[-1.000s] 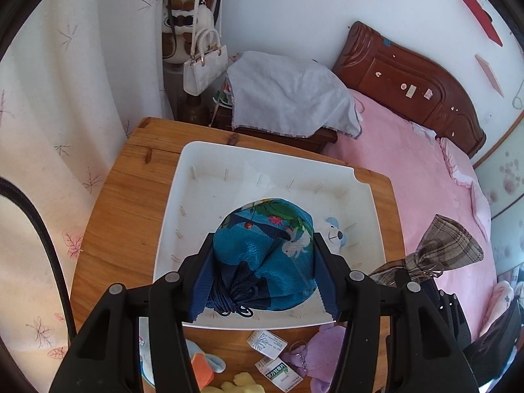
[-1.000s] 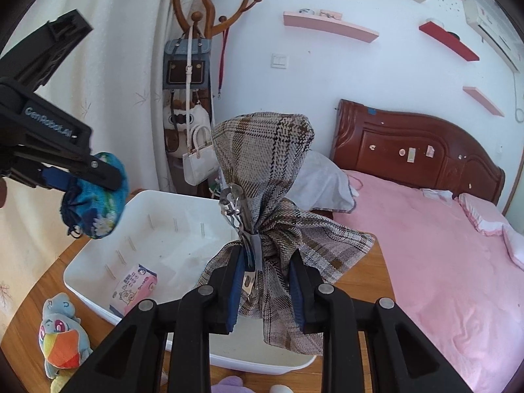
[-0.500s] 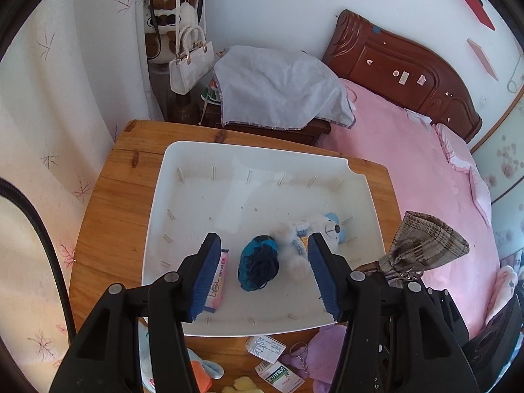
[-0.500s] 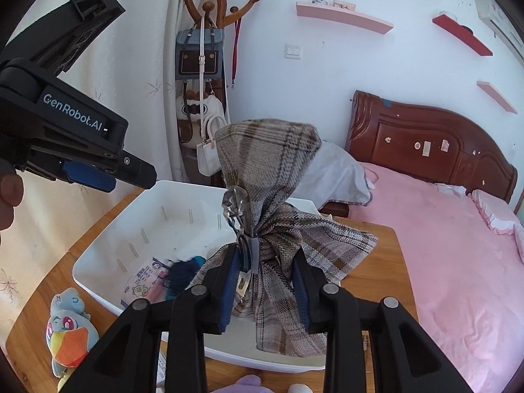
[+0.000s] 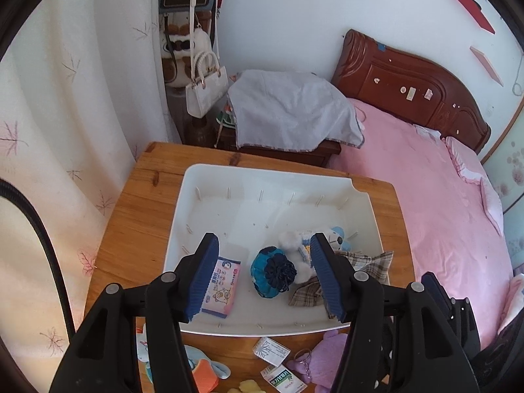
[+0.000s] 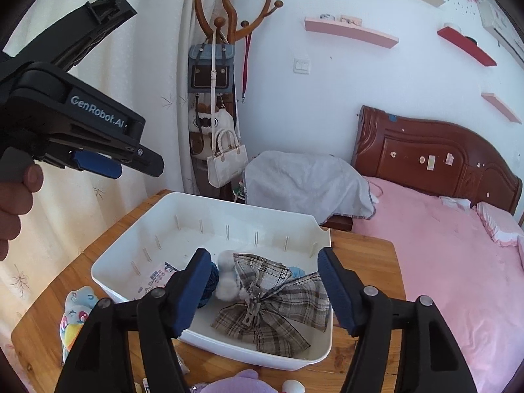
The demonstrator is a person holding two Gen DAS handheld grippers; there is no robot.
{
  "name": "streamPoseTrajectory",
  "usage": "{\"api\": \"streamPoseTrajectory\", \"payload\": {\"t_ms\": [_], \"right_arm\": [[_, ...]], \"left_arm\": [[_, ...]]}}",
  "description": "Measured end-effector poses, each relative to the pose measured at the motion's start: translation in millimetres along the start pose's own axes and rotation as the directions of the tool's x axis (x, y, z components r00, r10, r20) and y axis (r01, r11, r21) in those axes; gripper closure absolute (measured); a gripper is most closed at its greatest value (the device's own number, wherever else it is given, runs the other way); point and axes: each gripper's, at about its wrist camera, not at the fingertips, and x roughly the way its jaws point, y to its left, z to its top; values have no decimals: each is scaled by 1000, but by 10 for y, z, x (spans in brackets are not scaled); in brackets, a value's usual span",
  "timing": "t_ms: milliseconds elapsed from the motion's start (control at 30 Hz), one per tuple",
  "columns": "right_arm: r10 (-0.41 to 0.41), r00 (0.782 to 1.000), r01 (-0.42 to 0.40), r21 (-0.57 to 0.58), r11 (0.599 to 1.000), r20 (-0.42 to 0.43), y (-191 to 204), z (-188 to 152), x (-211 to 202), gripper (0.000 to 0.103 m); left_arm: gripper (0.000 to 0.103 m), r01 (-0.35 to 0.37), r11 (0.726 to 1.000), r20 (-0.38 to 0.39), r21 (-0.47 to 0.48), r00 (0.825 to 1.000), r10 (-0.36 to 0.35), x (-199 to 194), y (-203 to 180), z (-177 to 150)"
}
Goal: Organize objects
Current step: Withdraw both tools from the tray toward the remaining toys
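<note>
Both drops landed: right gripper (image 6: 263, 291) just popped open over the plaid bow (image 6: 271, 301), left gripper (image 5: 262, 275) open and empty too; lift straight up, clear of the white bin (image 5: 229, 183).

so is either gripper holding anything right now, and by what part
Nothing is held. The left gripper stands open above the round blue drawstring pouch in the white plastic bin; the right gripper has just opened, and the brown plaid bow clip lies loose inside.

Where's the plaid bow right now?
The plaid bow lies inside the white bin, in its near right corner, beside the white plush toy; the right gripper hangs open over it.
</note>
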Motion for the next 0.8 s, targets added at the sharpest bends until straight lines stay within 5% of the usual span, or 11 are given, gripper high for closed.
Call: {"api": "streamPoseTrajectory", "payload": {"t_ms": [467,800], "right_arm": [[62,997,-60,-49,997,48,-166,-27,-689,23],[124,992,-118,-150,982,26,-175,-256,-1060,22]], "left_arm": [[32,-87,996,147,-4,985,87,-735,-124,-248],[31,-174,984,169,-34,970,177,-1104,-161,-652]]}}
